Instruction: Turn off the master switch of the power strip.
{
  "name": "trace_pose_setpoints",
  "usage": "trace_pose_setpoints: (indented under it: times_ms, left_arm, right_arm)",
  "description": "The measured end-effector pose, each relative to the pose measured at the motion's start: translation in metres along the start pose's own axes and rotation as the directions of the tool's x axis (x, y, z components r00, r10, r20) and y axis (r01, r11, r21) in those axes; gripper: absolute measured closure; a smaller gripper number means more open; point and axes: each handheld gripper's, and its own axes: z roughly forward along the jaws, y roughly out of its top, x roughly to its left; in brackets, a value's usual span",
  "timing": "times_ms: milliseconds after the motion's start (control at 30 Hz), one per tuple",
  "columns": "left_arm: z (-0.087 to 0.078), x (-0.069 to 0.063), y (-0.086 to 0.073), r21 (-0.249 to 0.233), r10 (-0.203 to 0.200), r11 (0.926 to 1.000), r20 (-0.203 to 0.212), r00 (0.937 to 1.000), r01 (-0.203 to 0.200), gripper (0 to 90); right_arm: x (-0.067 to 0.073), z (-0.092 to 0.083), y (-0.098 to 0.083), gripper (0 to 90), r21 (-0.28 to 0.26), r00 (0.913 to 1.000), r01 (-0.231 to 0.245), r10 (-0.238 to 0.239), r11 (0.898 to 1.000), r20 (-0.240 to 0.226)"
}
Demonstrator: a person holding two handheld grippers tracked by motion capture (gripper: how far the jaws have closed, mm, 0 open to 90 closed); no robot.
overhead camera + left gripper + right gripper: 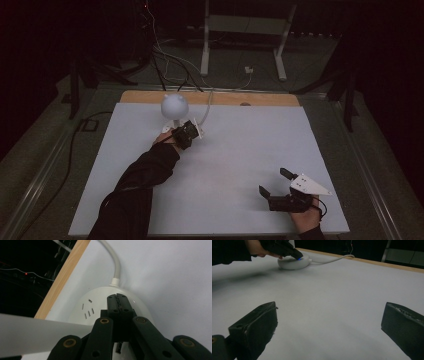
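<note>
A white rounded base with small slots and a white cable sits near the table's far edge. A white ball stands over the white base in the high view. My left gripper is shut, jaws together, with its tips resting on top of the base. In the right gripper view a small blue light glows where the left gripper meets the base. My right gripper is near the front right, open, nothing between its jaws.
The white tabletop has a wooden strip along its far edge. The base's cable runs off over that edge. Beyond the table lie floor cables and a metal stand. A pale bar crosses the left gripper view's lower left.
</note>
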Motion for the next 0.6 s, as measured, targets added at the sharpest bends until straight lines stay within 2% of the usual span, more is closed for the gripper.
trace_pose_setpoints:
  times_ms: [133,233,367,433,467,500,600]
  left_arm:
    - [0.0000,0.0034,-0.0021,-0.014,-0.016,0.9998,0.024,0.9996,0.017,90.0]
    - [-0.0002,0.0016,-0.0020,-0.015,-0.011,0.9998,0.012,0.9999,0.011,90.0]
    - [-0.0009,0.0064,-0.0065,-0.041,-0.067,0.9968,0.043,0.9968,0.069,90.0]
    - [-0.0010,0.0072,-0.0085,-0.059,-0.072,0.9954,0.048,0.9962,0.075,90.0]
    - [-0.0022,0.0086,-0.0088,-0.075,-0.089,0.9929,0.045,0.9950,0.093,90.0]
    - [-0.0027,0.0102,-0.0090,-0.074,-0.099,0.9919,0.059,0.9933,0.103,90.0]
    - [-0.0061,0.0102,-0.0079,-0.093,-0.097,0.9903,0.072,0.9926,0.104,90.0]
  right_arm:
    - [0.0008,-0.0006,0.0002,0.0,-0.001,1.0000,0.007,-0.007,1.000,0.002]
    - [-0.0007,-0.0005,-0.0006,0.1,0.002,1.0000,-0.001,0.001,1.000,0.003]
    - [-0.0012,-0.0010,-0.0003,0.1,-0.002,1.0000,0.002,-0.002,1.000,0.006]
    - [-0.0014,-0.0008,-0.0004,0.0,-0.001,1.0000,-0.003,0.003,1.000,0.006]
    - [-0.0015,-0.0004,-0.0006,0.1,0.000,1.0000,-0.002,0.002,1.000,0.008]
    - [-0.0016,-0.0001,-0.0009,0.1,0.002,1.0000,-0.004,0.004,1.000,0.005]
    - [-0.0017,0.0000,-0.0009,0.1,0.002,1.0000,-0.004,0.004,1.000,0.007]
